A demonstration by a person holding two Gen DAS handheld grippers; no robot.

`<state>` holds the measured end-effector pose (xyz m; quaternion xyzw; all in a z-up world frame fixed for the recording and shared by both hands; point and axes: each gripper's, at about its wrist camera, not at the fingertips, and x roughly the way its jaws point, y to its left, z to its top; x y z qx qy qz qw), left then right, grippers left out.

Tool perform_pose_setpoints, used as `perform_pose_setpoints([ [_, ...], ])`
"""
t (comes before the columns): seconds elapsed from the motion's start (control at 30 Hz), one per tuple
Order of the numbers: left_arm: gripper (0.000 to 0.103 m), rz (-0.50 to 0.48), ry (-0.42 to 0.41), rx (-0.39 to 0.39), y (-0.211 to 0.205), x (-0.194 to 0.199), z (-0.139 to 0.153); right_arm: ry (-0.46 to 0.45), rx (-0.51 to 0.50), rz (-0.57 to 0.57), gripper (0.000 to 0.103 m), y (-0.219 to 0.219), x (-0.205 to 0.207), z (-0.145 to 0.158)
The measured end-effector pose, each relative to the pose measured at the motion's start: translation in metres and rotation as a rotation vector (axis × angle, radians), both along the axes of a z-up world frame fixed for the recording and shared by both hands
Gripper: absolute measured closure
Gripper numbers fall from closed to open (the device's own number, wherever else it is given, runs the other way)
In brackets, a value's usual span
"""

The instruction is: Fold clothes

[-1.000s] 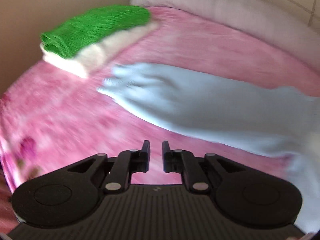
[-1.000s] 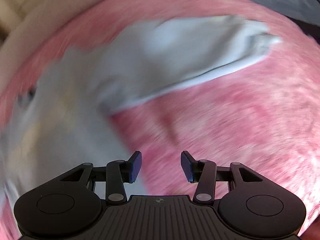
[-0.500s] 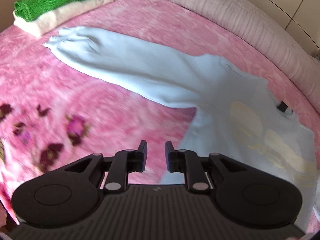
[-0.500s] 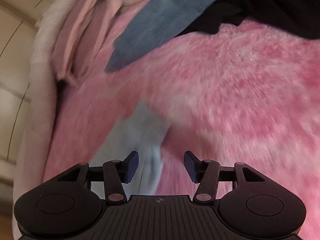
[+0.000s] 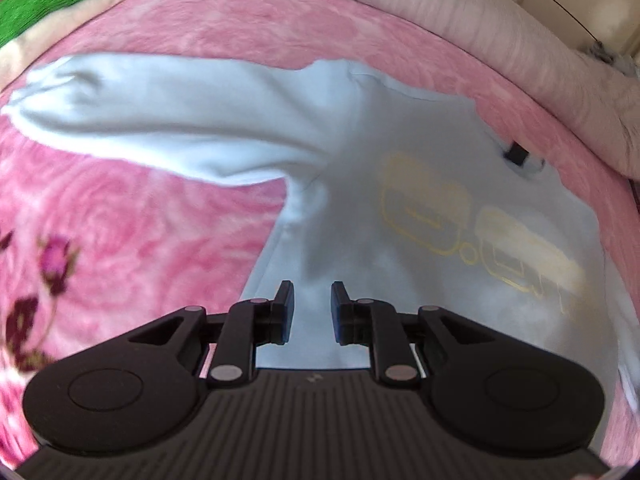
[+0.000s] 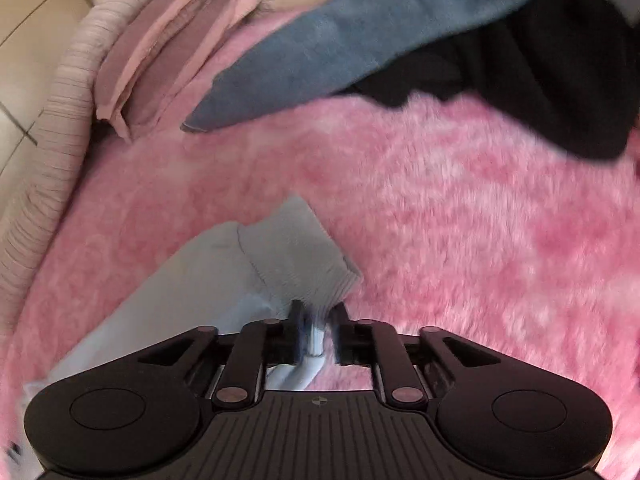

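The right hand-held gripper, wide over the sleeve half a second ago, has now pinched the ribbed cuff of the pale blue sweatshirt, which lies spread on the pink bed. The left hand-held gripper has drifted over its body, jaws narrowly apart, holding nothing. To my eye, that sleeve is about to be folded inward.

Since half a second ago: right gripper now closed on the ribbed cuff of the light blue sweatshirt, previously open just short of it. Left gripper shifted from beside the sweatshirt's edge to directly over its body, jaws slightly wider apart.
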<state>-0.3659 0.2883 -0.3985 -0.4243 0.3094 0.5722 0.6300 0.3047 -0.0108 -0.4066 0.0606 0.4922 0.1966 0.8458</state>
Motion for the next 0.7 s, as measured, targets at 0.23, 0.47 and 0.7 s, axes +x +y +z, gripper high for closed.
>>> perform_pose_setpoints([
  [0.23, 0.076, -0.201, 0.060, 0.073, 0.065, 0.019, 0.010, -0.277, -0.171, 0.018, 0.064, 0.054, -0.033, 0.059],
  [0.47, 0.068, -0.571, 0.121, 0.190, 0.177, 0.092, 0.010, -0.188, -0.010, 0.701, 0.064, 0.239, -0.103, 0.053],
  [0.7, 0.061, -0.918, 0.125, 0.210, 0.247, 0.169, -0.011, -0.132, 0.027, 1.152, 0.064, 0.379, -0.162, 0.029],
])
